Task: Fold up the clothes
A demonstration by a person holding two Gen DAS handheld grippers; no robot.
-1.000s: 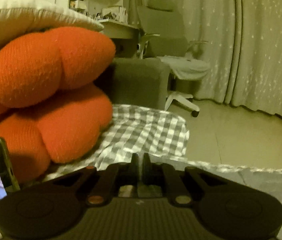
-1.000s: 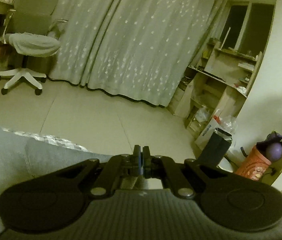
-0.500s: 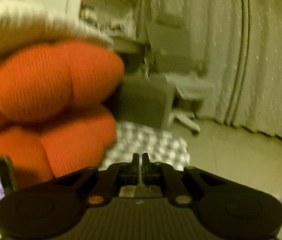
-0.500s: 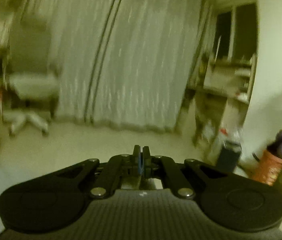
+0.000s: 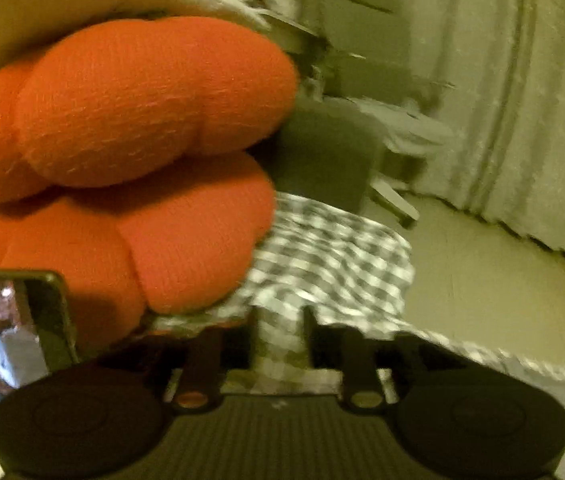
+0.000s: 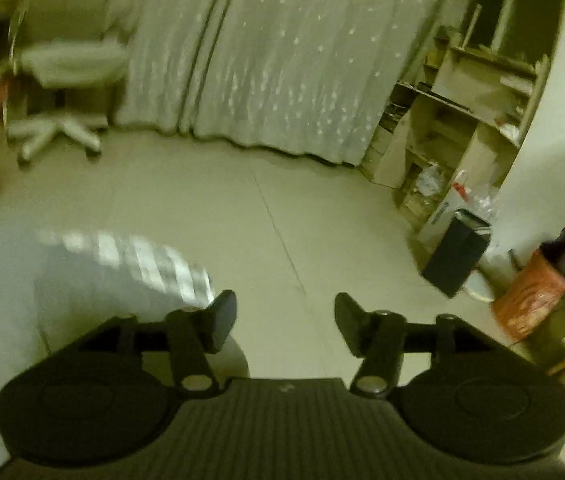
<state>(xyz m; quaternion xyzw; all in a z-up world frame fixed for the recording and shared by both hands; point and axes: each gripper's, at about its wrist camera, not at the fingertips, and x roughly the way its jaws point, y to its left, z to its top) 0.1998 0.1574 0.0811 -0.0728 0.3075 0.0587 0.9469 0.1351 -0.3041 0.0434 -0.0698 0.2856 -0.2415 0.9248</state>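
A grey-and-white checked cloth (image 5: 334, 264) lies spread just ahead of my left gripper (image 5: 281, 336). Its jaws are opening; the blurred fingers stand a little apart, and the checks show through the gap without being pinched. A pale grey garment (image 6: 42, 312) lies at the lower left of the right wrist view, with a strip of the checked cloth (image 6: 142, 256) along its far edge. Its pale ragged edge (image 5: 522, 360) also shows in the left wrist view. My right gripper (image 6: 285, 322) is opening too, its fingers (image 6: 222, 320) wide apart over bare floor and empty.
A big orange knitted cushion (image 5: 142, 160) under a white one (image 5: 62, 8) crowds the left, with a phone (image 5: 14, 320) propped beside it. Beyond lie a dark armrest (image 5: 322, 152), an office chair (image 6: 66, 72), curtains (image 6: 262, 60), shelves (image 6: 462, 120), a dark box (image 6: 458, 256) and an orange container (image 6: 534, 300).
Both grippers were shut in the earlier frames and now stand open. The left view has moved closer to the orange cushion. The right view swung up, then back down.
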